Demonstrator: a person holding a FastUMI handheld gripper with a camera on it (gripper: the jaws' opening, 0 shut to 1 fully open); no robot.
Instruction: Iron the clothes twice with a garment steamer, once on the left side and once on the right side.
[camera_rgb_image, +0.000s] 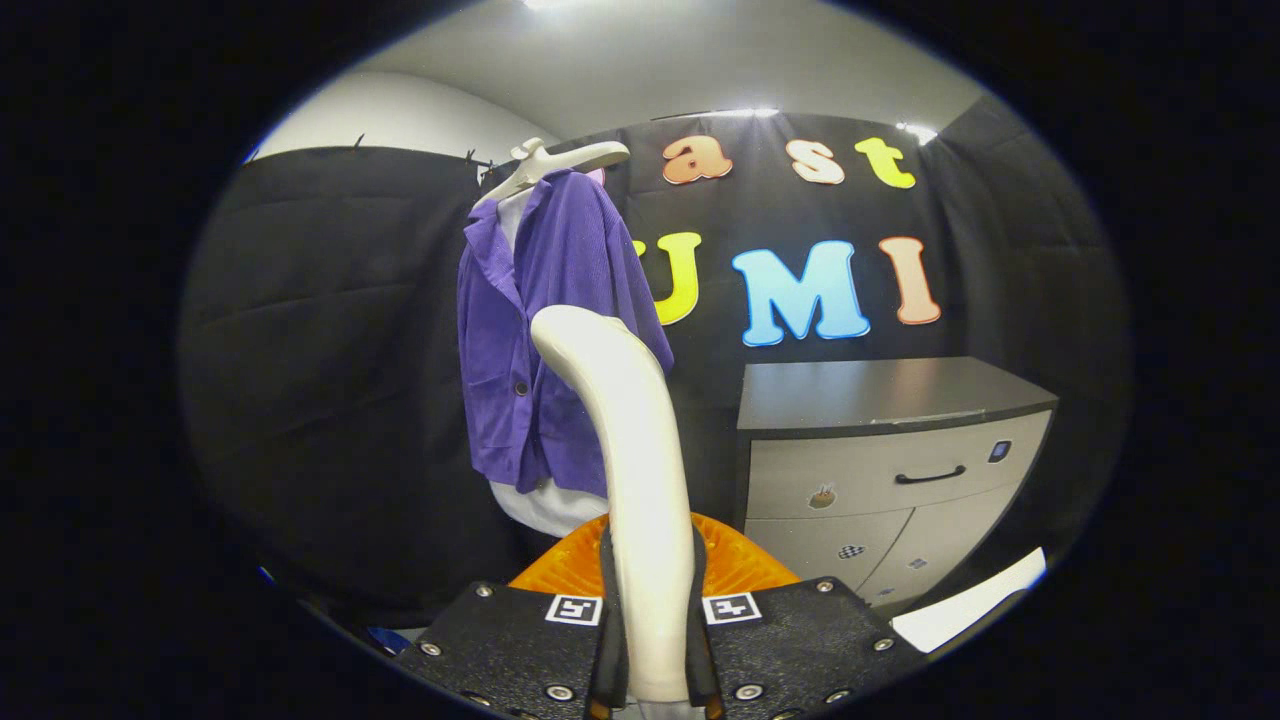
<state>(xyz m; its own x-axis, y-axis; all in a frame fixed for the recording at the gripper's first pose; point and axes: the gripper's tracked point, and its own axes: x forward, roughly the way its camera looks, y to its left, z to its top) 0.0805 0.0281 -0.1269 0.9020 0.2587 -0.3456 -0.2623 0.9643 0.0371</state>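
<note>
I have the fingers (655, 640) clamped on the cream handle of the garment steamer (625, 440), which rises between them and curves up ahead of me. Its head sits in front of the purple shirt (545, 330), which hangs on a pale hanger (555, 165) over a white garment; I can't tell whether it touches the cloth. My worry is the long handle twisting in the grip as I sweep, so the head skews off the fabric. Pushing too hard could swing the shirt or unseat the hanger. The grey cabinet (880, 440) stands to the right, near enough to clip.
</note>
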